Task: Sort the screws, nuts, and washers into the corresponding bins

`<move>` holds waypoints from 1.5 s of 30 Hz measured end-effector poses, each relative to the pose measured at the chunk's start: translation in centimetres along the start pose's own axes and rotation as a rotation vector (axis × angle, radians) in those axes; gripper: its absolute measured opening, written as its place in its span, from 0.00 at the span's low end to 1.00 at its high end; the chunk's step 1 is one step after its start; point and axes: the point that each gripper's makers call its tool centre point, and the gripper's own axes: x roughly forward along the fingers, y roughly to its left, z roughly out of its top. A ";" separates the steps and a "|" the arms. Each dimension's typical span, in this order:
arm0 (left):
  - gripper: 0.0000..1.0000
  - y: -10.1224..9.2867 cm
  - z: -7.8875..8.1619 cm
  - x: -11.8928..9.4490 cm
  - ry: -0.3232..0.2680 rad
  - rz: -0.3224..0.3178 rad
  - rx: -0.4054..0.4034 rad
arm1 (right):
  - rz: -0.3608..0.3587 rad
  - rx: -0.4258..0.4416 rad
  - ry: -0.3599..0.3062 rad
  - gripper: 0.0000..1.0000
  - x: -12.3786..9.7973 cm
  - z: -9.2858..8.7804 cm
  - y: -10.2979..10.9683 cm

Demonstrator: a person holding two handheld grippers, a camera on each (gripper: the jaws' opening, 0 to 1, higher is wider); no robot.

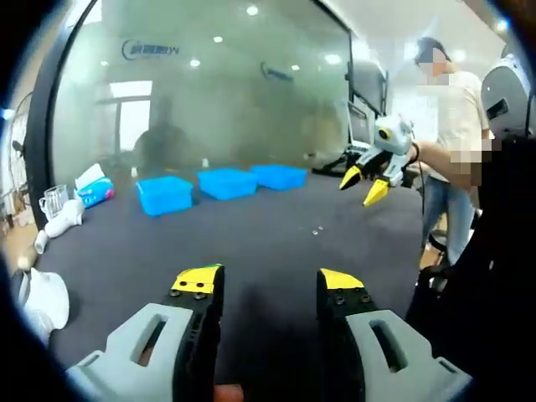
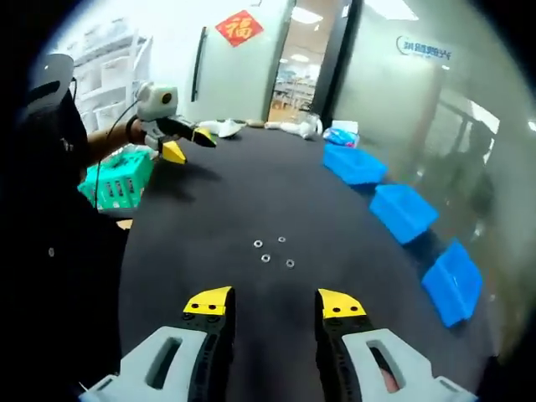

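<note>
Three blue bins (image 1: 227, 182) stand in a row at the far side of the dark table; they run along the table's right edge in the right gripper view (image 2: 403, 211). Several small washers and nuts (image 2: 274, 251) lie loose mid-table, seen as tiny specks (image 1: 316, 228) in the left gripper view. My left gripper (image 1: 268, 285) hovers open and empty over the near table, also visible far left (image 2: 188, 145). My right gripper (image 2: 272, 306) is open just short of the small parts, nothing between its jaws; from the other side it hangs in the air at the right (image 1: 364, 186).
A person in a white shirt (image 1: 456, 117) stands at the table's right end. White cups and a tissue pack (image 1: 94, 188) sit at the left edge. A green basket (image 2: 117, 180) stands beside the table. A glass wall rises behind the bins.
</note>
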 end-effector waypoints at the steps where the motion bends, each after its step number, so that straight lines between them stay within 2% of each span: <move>1: 0.43 0.1 0.0 -0.1 -0.001 0.003 0.001 | 0.003 -0.003 0.001 0.34 0.4 0.2 -0.2; 7: 0.43 0.5 -0.1 -0.3 -0.001 0.019 0.005 | 0.018 -0.015 0.027 0.31 2.7 0.9 -1.2; 14: 0.43 0.4 -0.2 -0.4 0.010 0.008 0.020 | 0.064 -0.021 0.098 0.30 5.0 0.3 -1.5; 22: 0.43 0.9 0.2 -0.3 -0.005 0.024 0.008 | 0.101 -0.018 0.145 0.27 7.0 -0.1 -1.6; 28: 0.42 1.6 0.2 -0.7 -0.021 0.059 -0.006 | 0.123 -0.002 0.159 0.23 7.8 -0.3 -1.2; 32: 0.41 2.1 0.1 -0.9 -0.032 0.078 -0.023 | 0.138 0.050 0.165 0.20 8.0 -0.7 -1.1; 40: 0.41 1.9 -0.3 -0.8 -0.027 0.075 -0.041 | 0.146 0.123 0.160 0.15 8.0 -0.8 -0.8; 45: 0.41 1.8 -0.3 -0.8 -0.029 0.075 -0.042 | 0.135 0.123 0.158 0.10 8.1 -0.7 -0.7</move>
